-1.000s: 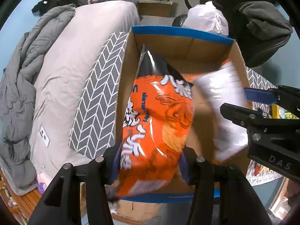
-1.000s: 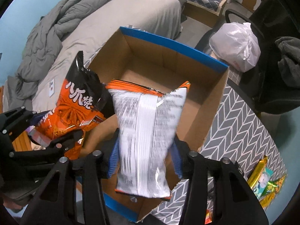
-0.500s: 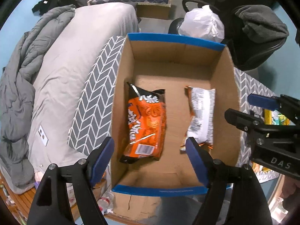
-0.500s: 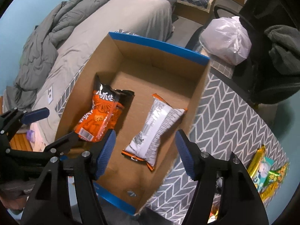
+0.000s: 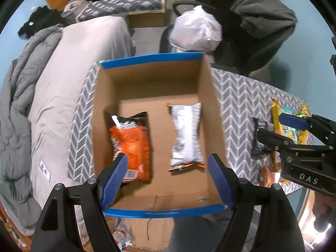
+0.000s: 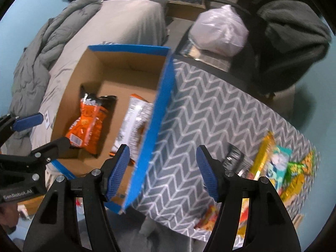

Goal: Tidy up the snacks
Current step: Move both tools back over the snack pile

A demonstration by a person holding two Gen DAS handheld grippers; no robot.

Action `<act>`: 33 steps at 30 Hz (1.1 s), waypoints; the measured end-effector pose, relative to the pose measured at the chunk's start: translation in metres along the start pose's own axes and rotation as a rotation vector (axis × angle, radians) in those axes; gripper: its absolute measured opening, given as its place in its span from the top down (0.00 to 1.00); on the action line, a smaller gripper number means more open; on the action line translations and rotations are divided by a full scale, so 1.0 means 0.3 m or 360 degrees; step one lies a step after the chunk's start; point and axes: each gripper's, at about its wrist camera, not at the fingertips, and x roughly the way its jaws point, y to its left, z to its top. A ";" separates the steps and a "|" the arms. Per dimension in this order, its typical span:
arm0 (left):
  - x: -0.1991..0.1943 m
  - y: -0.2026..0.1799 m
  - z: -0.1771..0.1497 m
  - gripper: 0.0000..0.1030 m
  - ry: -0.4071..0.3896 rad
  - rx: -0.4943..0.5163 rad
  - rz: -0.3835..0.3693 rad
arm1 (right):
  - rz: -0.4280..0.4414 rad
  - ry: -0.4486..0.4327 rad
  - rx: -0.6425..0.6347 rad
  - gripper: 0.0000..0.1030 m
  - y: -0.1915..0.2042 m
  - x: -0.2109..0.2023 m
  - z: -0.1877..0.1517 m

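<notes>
Both sets of jaws are spread wide and holding nothing. The left gripper (image 5: 168,180) hangs over the cardboard box (image 5: 210,109), with the box's open floor showing in the gap between its blue pads. Just ahead of the left pad lies the orange snack bag (image 5: 131,147), its lower corner tucked behind that pad, and the white snack bag (image 5: 185,134) sits ahead of the right pad — neither is touched.

The right gripper (image 6: 162,171) is over the box's blue-edged right wall (image 6: 155,124), which runs up between its pads with no contact, so the left pad is above the box and the right pad above the chevron-patterned counter (image 6: 212,113). Beyond its right pad, a pile of loose snacks (image 6: 273,163) lies on the counter — a yellow bar, a teal pack, green and yellow packets, plus a dark one partly hidden by the finger. Labels are too blurred to read, and the white bag is half cut off by the box wall in the right view.
</notes>
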 end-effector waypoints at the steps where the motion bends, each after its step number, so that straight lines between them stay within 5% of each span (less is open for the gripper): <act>1: -0.002 -0.014 0.004 0.23 0.0000 0.0014 -0.0008 | -0.0006 -0.0004 0.0014 0.36 -0.016 -0.009 -0.010; 33: 0.096 -0.670 0.038 0.23 0.0141 0.0466 -0.0183 | -0.0263 0.0002 0.0663 0.36 -0.715 -0.142 -0.504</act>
